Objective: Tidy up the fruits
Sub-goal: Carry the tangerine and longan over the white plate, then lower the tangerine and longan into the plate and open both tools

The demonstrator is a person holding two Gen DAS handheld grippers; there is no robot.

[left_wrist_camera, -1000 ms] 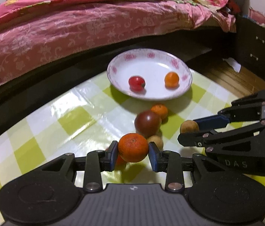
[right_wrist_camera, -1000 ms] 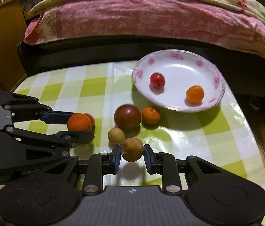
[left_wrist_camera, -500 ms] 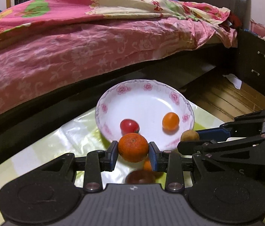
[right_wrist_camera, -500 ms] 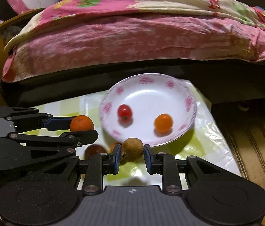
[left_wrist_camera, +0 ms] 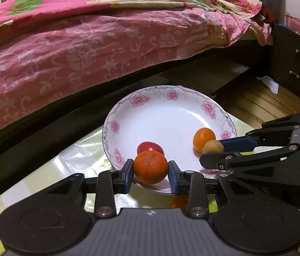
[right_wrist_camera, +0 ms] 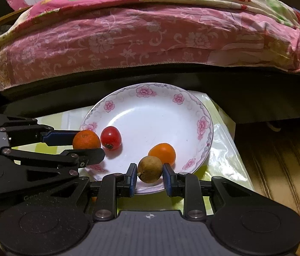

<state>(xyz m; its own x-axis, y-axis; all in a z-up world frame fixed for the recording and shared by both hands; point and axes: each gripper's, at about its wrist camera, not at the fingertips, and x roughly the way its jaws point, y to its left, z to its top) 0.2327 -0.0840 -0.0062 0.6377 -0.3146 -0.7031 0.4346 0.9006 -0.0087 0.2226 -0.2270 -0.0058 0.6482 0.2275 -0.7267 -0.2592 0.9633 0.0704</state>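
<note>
A white plate with pink flowers (left_wrist_camera: pixel 162 111) (right_wrist_camera: pixel 150 106) sits on the checked table by the bed. It holds a red tomato (left_wrist_camera: pixel 150 147) (right_wrist_camera: pixel 111 137) and a small orange fruit (left_wrist_camera: pixel 203 138) (right_wrist_camera: pixel 162 153). My left gripper (left_wrist_camera: pixel 150 170) is shut on an orange mandarin (left_wrist_camera: pixel 150 166) (right_wrist_camera: pixel 86 139), held over the plate's near left rim. My right gripper (right_wrist_camera: pixel 149 172) is shut on a brown round fruit (right_wrist_camera: pixel 149 169) (left_wrist_camera: pixel 212 147), held over the plate's near right part, just in front of the small orange fruit.
A bed with a pink flowered cover (left_wrist_camera: pixel 86 42) runs along the far side of the table. A dark cabinet (left_wrist_camera: pixel 294 64) and wooden floor (right_wrist_camera: pixel 277 170) lie to the right. Another orange fruit (left_wrist_camera: pixel 178 201) shows on the table under my left gripper.
Both grippers have moved forward with their fruits, from above the loose fruits on the table to over the plate. The plate now looks closer and larger.
</note>
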